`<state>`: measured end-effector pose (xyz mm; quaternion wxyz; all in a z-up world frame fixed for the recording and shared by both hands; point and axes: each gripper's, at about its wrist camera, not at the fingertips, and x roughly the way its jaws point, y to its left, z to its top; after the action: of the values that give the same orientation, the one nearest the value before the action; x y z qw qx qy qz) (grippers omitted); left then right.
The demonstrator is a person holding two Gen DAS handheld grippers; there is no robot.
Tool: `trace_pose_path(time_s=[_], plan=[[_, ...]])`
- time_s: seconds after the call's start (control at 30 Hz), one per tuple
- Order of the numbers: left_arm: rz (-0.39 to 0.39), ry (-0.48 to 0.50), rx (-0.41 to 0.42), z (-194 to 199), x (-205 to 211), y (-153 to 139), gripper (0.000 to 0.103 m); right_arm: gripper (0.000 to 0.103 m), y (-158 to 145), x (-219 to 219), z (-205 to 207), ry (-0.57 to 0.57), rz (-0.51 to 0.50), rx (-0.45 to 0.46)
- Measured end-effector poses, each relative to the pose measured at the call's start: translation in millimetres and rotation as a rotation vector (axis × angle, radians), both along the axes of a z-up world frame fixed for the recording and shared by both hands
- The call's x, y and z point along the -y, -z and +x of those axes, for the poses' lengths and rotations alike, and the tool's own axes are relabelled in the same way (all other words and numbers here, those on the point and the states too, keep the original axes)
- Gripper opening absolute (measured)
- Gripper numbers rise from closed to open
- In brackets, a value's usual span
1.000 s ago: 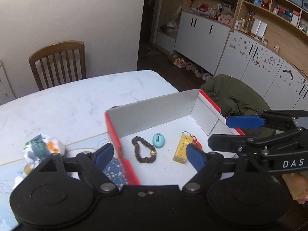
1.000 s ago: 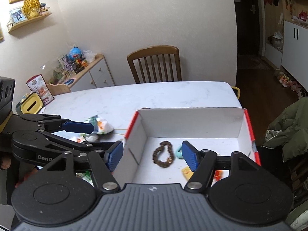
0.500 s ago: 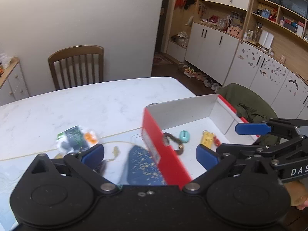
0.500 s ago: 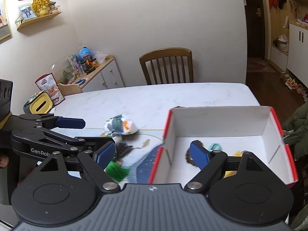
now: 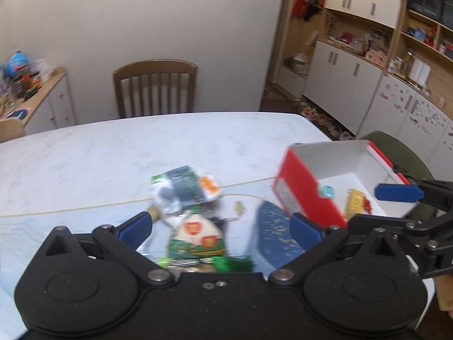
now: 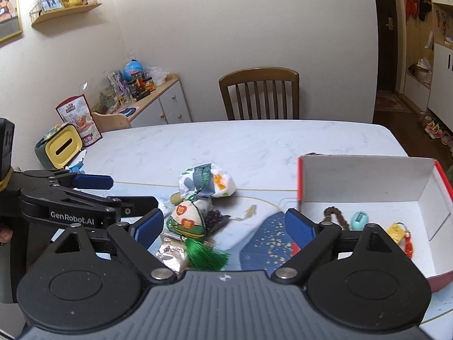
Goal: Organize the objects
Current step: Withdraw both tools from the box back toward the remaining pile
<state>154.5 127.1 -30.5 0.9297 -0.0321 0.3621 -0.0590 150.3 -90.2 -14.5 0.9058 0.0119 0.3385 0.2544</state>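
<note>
Right wrist view: the right gripper (image 6: pixel 223 226) hangs with jaws spread wide and empty above a loose pile on the table (image 6: pixel 254 144), framing a sachet with green tassel (image 6: pixel 189 221) and a blue pouch (image 6: pixel 271 243). These items lie outside the red-edged box (image 6: pixel 368 181), presumably awaiting sorting. Inside the box rest a bead bracelet (image 6: pixel 337 216), a teal egg-shaped item (image 6: pixel 359 219) and a yellow charm (image 6: pixel 396 232). The left gripper (image 5: pixel 220 226), equally wide and empty, faces the same pile.
</note>
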Motion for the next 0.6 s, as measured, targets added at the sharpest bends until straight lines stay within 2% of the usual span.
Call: trace_pose_path(time_s=[0.23, 0.6], plan=[[0.027, -0.083, -0.022, 8, -52, 22, 0.103, 0.093, 15, -42, 6, -0.019, -0.049, -0.016], [-0.01, -0.166, -0.108, 34, -103, 67, 0.103, 0.093, 51, -97, 31, -0.055, -0.145, -0.066]])
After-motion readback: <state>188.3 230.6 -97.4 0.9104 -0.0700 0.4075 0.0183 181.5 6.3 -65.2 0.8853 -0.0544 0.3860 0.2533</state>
